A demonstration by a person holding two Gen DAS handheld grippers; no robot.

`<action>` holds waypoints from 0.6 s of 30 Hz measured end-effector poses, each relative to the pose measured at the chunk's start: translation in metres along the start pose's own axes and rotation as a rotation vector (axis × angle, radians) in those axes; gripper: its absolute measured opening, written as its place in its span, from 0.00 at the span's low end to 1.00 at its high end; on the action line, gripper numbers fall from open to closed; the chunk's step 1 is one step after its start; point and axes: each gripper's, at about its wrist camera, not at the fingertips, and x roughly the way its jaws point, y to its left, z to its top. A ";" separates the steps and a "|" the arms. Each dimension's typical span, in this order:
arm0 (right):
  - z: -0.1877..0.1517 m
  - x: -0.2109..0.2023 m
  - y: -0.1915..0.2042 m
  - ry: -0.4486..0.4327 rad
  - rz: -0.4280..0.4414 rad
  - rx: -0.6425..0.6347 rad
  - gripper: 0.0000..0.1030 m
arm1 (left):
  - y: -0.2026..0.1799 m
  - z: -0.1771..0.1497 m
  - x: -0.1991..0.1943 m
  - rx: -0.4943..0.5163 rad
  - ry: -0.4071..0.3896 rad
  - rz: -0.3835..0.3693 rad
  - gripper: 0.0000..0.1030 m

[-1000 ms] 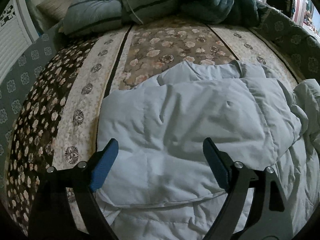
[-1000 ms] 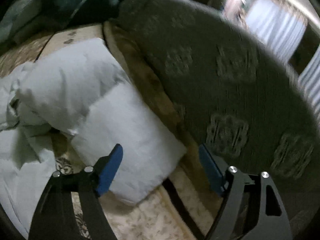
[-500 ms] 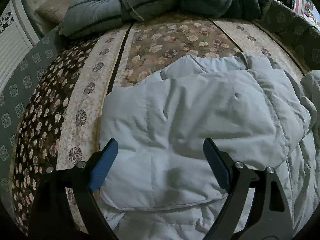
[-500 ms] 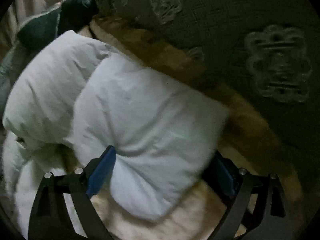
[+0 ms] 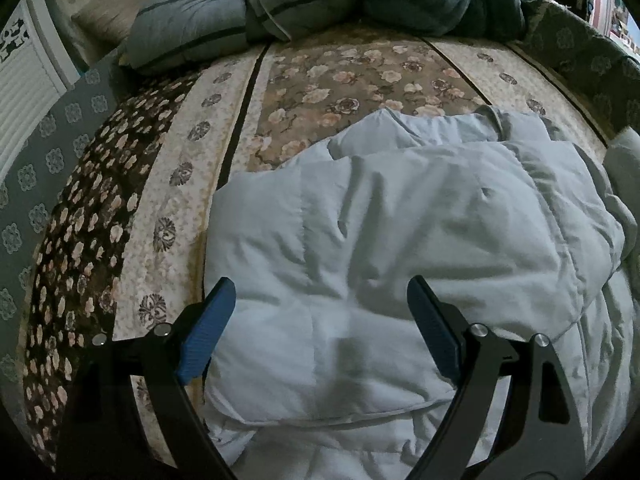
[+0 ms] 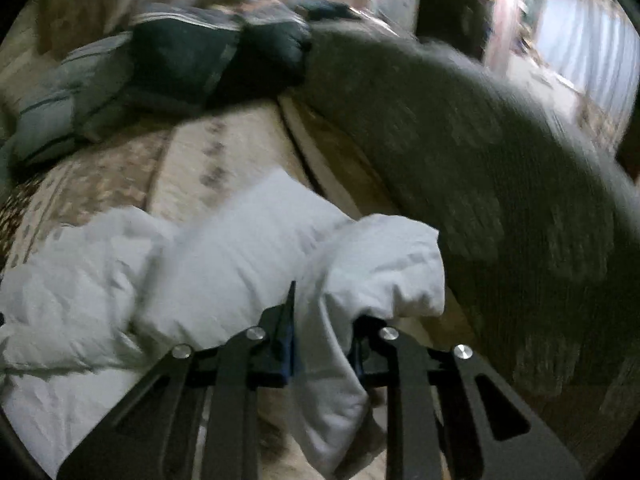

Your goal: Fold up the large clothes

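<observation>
On a bed covered by a floral bedspread [image 5: 352,80] lies a pale blue padded jacket [image 5: 400,240], spread puffy and creased across the middle and right of the left wrist view. One flap of it is folded over the body, with its lower edge lying across more of the same fabric near the bottom of the view. Above that fold hangs the left gripper [image 5: 320,312], its blue-padded jaws spread wide with nothing between them; whether the pads touch the fabric cannot be told. At the far end of the bed sits a heap of grey-blue and dark teal bedding [image 5: 320,4].

Seen from the right wrist, the picture is blurred. The right gripper [image 6: 322,344] has its jaws drawn close together, pinching a thick fold at the end of a sleeve [image 6: 372,268] of the jacket; the sleeve bulges up past the jaws and a tail of it droops below them. Just to the right runs a dark green patterned blanket [image 6: 500,184].
</observation>
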 end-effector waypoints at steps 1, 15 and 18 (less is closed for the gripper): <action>0.012 -0.001 0.015 -0.005 0.024 -0.029 0.21 | 0.000 0.000 0.000 0.004 -0.002 -0.003 0.85; 0.041 -0.020 0.208 0.017 0.337 -0.296 0.18 | 0.034 0.000 0.002 -0.068 0.001 -0.019 0.87; 0.031 -0.025 0.249 0.060 0.458 -0.322 0.16 | 0.040 0.001 0.002 -0.084 -0.002 -0.022 0.87</action>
